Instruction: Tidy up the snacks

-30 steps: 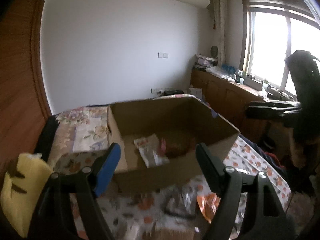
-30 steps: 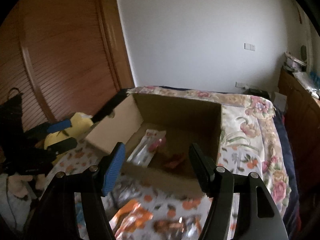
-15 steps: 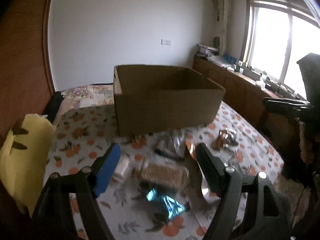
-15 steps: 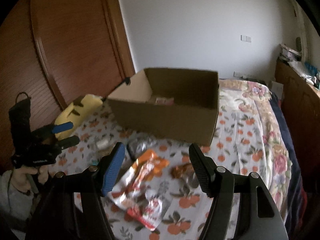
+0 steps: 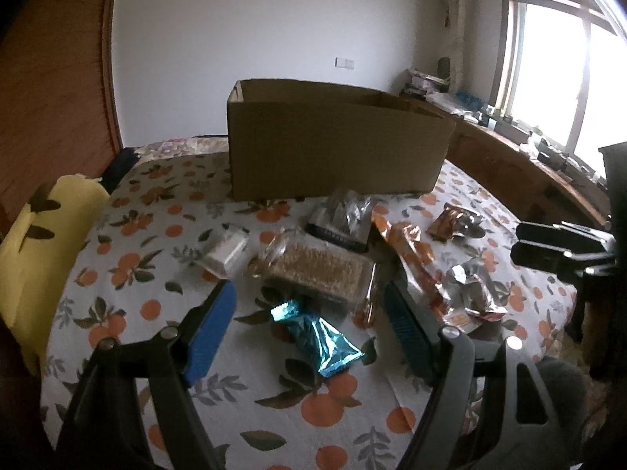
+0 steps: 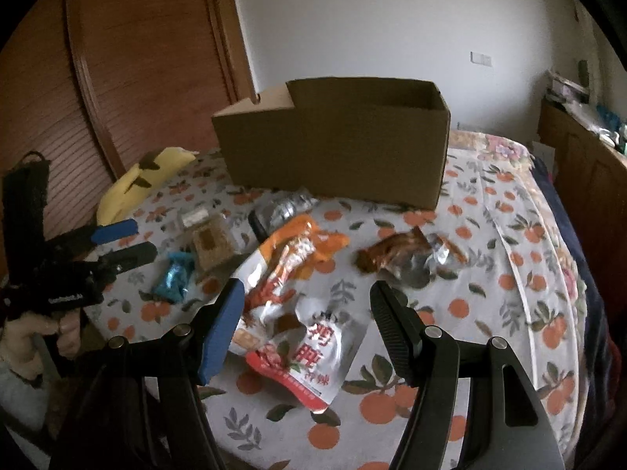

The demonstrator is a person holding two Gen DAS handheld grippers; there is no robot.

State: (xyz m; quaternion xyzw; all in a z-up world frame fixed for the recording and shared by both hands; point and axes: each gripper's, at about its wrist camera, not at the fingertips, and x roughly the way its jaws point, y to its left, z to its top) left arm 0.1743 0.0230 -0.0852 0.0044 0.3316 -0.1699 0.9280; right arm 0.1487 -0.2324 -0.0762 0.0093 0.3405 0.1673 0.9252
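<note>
- A cardboard box (image 5: 337,152) stands at the far side of a bed (image 5: 164,235) covered in an orange-print sheet.
- Snack packets lie scattered on the near side of the box, close together.
- The left gripper (image 5: 309,313) is spread, empty, above a blue packet (image 5: 319,337).
- The right gripper (image 6: 305,317) is spread, empty, above a red-and-white pouch (image 6: 313,356).
- A yellow pillow (image 5: 43,243) lies at the bed's left edge.
- Bare sheet lies near the front edge.
</note>
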